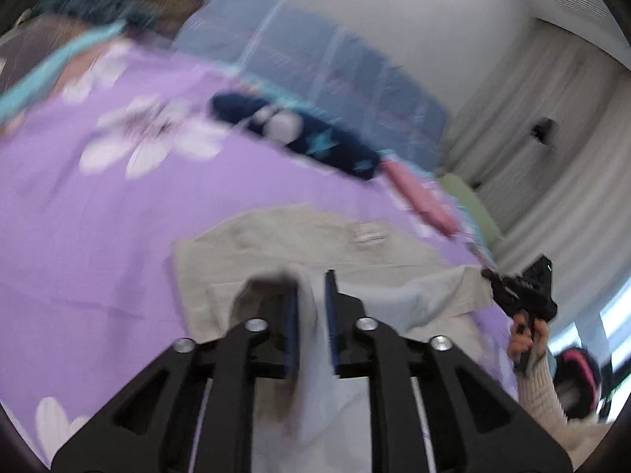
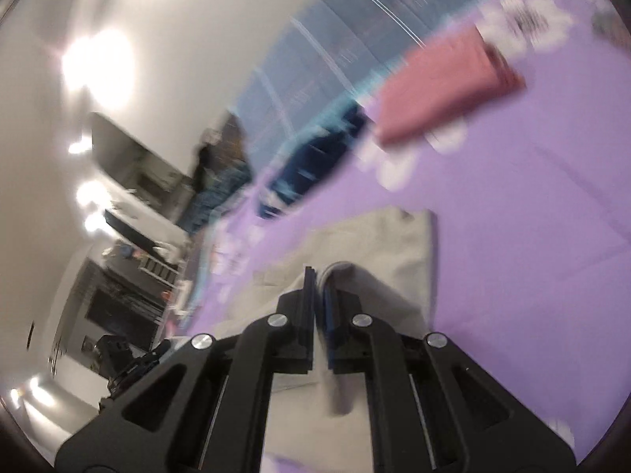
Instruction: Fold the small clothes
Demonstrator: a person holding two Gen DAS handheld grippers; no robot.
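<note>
Left wrist view: your left gripper (image 1: 311,295) stands slightly parted, a fold of the beige garment (image 1: 299,236) between its fingers. The garment lies on the purple bedsheet (image 1: 98,236). Your right gripper (image 2: 320,295) is pinched shut on its other edge.

Beige garment (image 1: 299,236) ahead of the gripper; lilac bedsheet (image 1: 98,256) printed with white flowers; beyond, navy garment (image 1: 315,142) with turquoise marks; pink garment (image 2: 441,94).
</note>
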